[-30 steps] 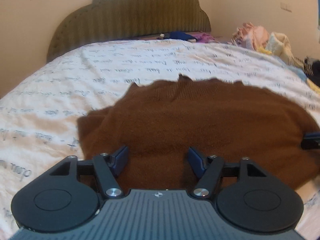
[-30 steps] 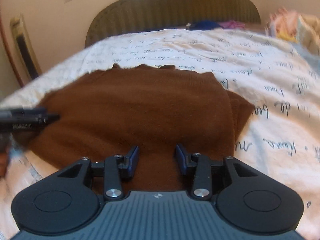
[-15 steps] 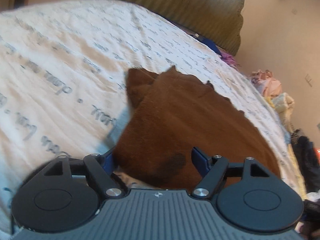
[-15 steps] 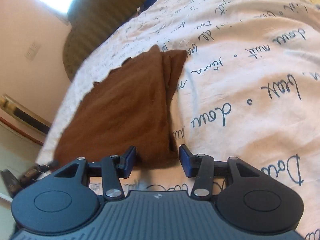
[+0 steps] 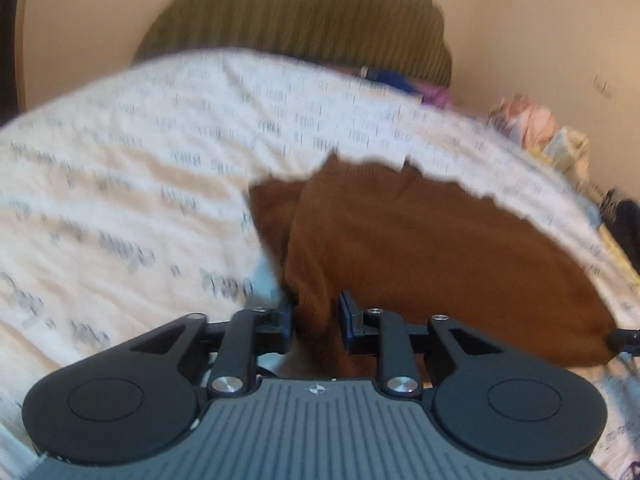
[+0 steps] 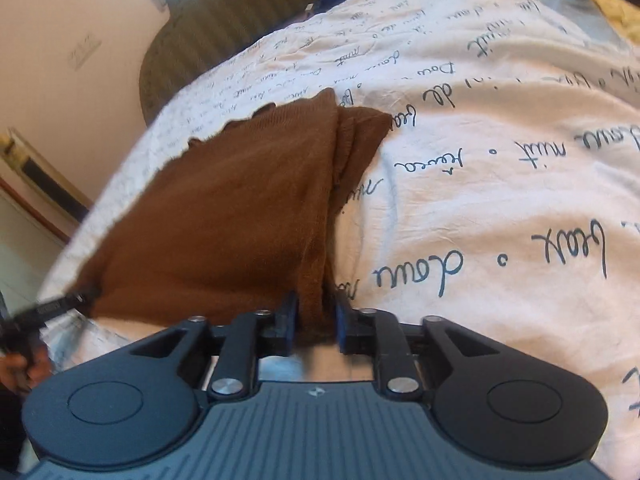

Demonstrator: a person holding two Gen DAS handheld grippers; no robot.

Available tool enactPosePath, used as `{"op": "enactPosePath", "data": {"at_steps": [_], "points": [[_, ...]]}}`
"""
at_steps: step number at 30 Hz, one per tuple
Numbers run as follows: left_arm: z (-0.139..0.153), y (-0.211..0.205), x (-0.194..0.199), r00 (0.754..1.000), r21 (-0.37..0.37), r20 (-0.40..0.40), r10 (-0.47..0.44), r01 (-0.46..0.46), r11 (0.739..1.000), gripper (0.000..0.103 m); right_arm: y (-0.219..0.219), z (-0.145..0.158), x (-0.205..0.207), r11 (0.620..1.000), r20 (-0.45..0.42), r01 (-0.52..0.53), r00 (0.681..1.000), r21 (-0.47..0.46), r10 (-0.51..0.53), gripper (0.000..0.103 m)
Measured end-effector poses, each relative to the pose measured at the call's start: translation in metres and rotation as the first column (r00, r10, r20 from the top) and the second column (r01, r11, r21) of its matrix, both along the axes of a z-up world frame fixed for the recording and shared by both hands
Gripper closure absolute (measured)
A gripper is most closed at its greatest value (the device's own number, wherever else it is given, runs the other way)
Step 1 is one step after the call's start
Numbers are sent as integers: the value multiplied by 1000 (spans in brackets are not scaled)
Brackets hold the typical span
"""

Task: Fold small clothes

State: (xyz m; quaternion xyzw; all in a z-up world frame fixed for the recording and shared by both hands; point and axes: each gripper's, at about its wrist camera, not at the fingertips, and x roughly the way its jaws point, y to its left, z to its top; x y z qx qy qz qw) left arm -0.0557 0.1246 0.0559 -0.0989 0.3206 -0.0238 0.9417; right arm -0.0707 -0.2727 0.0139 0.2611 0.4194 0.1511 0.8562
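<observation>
Left hand-held gripper [image 5: 314, 322]: jaws closing, blue pads on either side of the near left corner of the brown sweater [image 5: 420, 248], a fold of knit bunched between them and pressed by both pads. Its tip also shows at the left edge of the right wrist view, at the sweater's corner there, with part of a hand [image 6: 20, 368] behind it.

Right hand-held gripper [image 6: 316, 322]: jaws closing, pads clamped on the near right corner of the sweater, where the folded edge runs down between them. Its tip shows at the right edge of the left wrist view, touching the sweater's far corner.

Sweater: brown knit, lying flat on the bed, folded, with a narrower layer sticking out along each side; scalloped edge on the far side, toward the headboard.

Bedsheet [image 6: 500, 184]: white, printed with dark handwriting, creased.

Headboard [image 5: 304, 24]: olive, ribbed, curved top; blurred in the left view.

Clothes pile [image 5: 536, 128]: pink and pale items at the bed's far right side, blurred.

Wall [image 6: 60, 60]: cream, with a switch plate.
</observation>
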Motion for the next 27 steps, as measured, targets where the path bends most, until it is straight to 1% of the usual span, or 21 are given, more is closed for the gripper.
{"op": "enactPosePath", "data": {"at_steps": [1,2,3,4,6,7,8,9,10,12,13,15,17,19,21,22,23,24,25,26,27], "points": [[10,5,-1,999,6,34,21,-22,1000,52,-5,5,0,999,18,20,1000,32,-21,50],[18,9,2,997,6,59,45,-45,999,33,-15,12,-5,998,51,44,998,54,-47,41],[25,13,9,995,-1,78,60,-60,998,27,-22,18,-4,996,80,62,995,66,-67,29],[28,13,18,995,-7,80,56,-56,998,28,-27,23,2,995,101,75,992,69,-81,29],[24,4,49,999,4,29,19,-20,1000,31,-29,27,27,995,120,71,990,64,-78,30],[17,-1,63,1000,14,-8,14,-13,1000,36,-28,26,40,996,124,63,990,64,-71,31],[9,-7,77,998,21,-58,5,-4,1000,48,-27,22,56,996,112,58,992,70,-65,31],[-1,-12,89,994,33,-109,-5,8,999,51,-25,18,69,996,89,50,994,68,-56,39],[-8,-17,97,991,50,-137,-8,15,999,54,-20,12,81,998,67,38,997,46,-41,60],[-18,-24,99,993,135,-114,-14,30,990,69,-5,4,97,998,17,-12,1000,-55,13,92],[-18,-25,98,996,172,-93,-16,32,985,79,4,2,99,993,21,-50,998,-104,52,93],[-16,-19,97,996,170,-87,-4,18,985,81,9,7,94,983,56,-69,995,-169,80,94],[-21,-21,98,996,207,-88,-26,44,977,81,-7,6,93,990,61,-23,998,-139,32,94],[-23,-30,95,997,262,-64,-38,53,964,80,-14,-8,93,996,39,-14,999,-89,18,93],[-13,-32,88,997,252,-29,-77,81,964,74,-13,-8,89,997,68,-20,997,-69,25,88],[-4,-28,84,996,217,-2,-85,83,973,65,-15,-4,90,999,60,-16,998,-51,19,80],[7,-21,81,995,172,32,-89,82,982,48,-21,3,89,1000,50,-3,999,-17,4,77],[16,-16,81,994,140,64,-84,75,987,40,-28,11,89,1000,62,18,998,15,-19,69],[26,-12,87,993,115,97,-69,58,992,26,-34,20,89,999,98,38,994,38,-42,56],[32,-11,97,993,103,107,-58,47,994,23,-39,30,92,998,142,46,988,50,-52,48],[37,-12,113,993,96,101,-54,44,994,25,-39,38,99,998,174,36,984,44,-43,35]]}}
